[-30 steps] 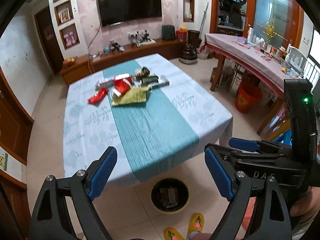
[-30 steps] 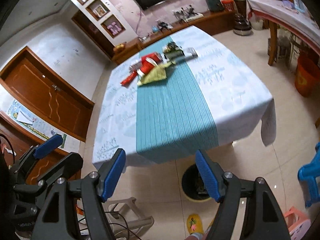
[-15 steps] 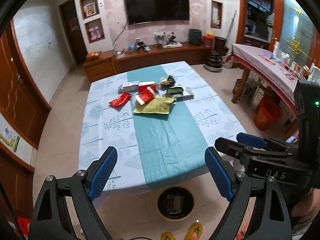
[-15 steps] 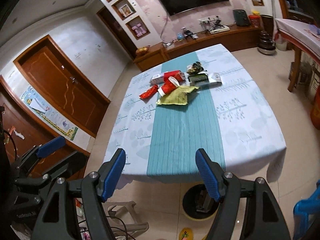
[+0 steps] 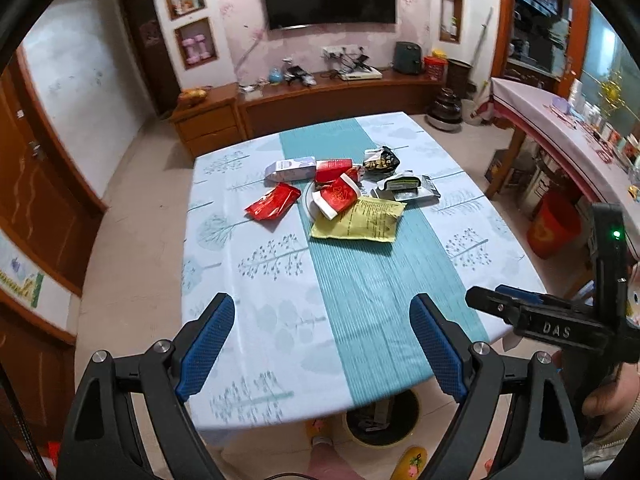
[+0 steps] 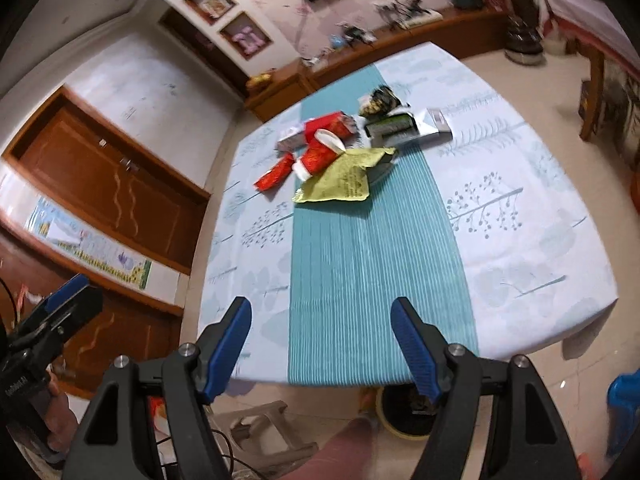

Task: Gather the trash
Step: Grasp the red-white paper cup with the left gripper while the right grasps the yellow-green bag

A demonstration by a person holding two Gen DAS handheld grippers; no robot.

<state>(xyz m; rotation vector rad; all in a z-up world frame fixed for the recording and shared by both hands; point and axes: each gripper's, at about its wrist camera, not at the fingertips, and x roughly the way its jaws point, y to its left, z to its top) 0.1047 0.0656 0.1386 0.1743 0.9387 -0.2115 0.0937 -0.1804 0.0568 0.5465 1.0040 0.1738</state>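
Note:
A pile of trash lies at the far half of the table (image 5: pixel 224 280): a yellow packet (image 5: pixel 358 222), a red paper cup (image 5: pixel 336 196), a red wrapper (image 5: pixel 273 201), a white and purple box (image 5: pixel 290 169), a red box (image 5: pixel 334 166), a dark foil bag (image 5: pixel 382 159) and a silver and green pouch (image 5: pixel 408 187). The yellow packet (image 6: pixel 340 178) and red cup (image 6: pixel 320 154) also show in the right wrist view. My left gripper (image 5: pixel 322 344) is open and empty above the table's near edge. My right gripper (image 6: pixel 322 342) is open and empty there too.
A round bin (image 5: pixel 380 420) stands on the floor under the table's near edge, also seen in the right wrist view (image 6: pixel 404 412). A second table (image 5: pixel 560 128) and an orange bucket (image 5: pixel 554 228) are at the right. A plastic stool (image 6: pixel 260 432) is low left.
Both grippers have moved forward over the table's near edge and tilted down toward the pile. The trash now looks nearer. Both stay open.

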